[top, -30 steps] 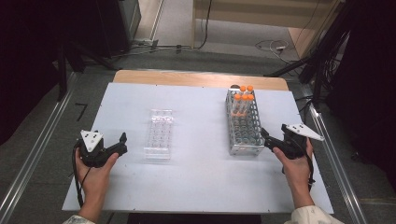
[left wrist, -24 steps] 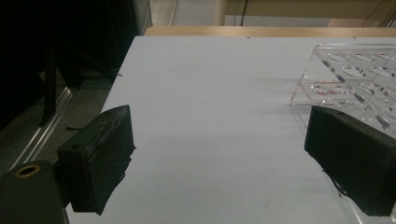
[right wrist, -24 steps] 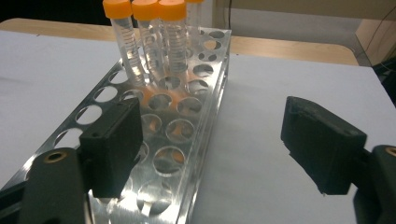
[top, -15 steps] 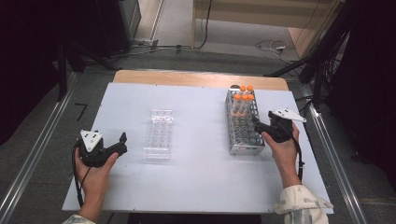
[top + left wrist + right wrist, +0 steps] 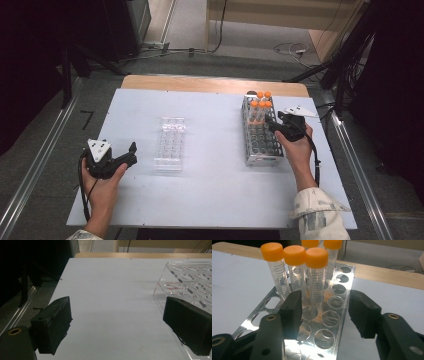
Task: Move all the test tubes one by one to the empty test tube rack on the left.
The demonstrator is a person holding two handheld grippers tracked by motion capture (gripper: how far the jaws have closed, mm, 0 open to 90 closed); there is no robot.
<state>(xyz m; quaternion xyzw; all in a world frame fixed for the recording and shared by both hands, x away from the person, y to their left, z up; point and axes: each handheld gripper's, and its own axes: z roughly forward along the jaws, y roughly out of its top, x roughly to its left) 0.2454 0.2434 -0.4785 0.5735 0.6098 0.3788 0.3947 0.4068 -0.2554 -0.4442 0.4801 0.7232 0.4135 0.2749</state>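
Right gripper (image 5: 272, 125) poised over the metal rack (image 5: 262, 156) at the table's (image 5: 210, 200) right side, its jaws just narrowing from wide to partly apart, with nothing yet between them. In the right gripper view the nearest tube (image 5: 317, 275) stands just ahead of the jaws, slightly toward the left one, so the step in hand is judged to be the approach for picking that tube. To do it well, the jaws should be centred on this tube alone, carried forward until the pads flank the clear wall below the cap, and closed only then; the neighbouring tubes (image 5: 284, 272) stand close beside it, so a narrow entry is needed to avoid knocking them. The lift is best made straight up along the tube's axis, so that it clears its hole without dragging the rack. The tubes are clear, slim and upright, printed with dark graduation lines and topped with orange screw caps; five stand clustered at the rack's far end. Left gripper (image 5: 131, 152) rests at the table's left, jaws wide apart and empty, just beside a clear plastic rack (image 5: 170, 144) with no tubes in it.
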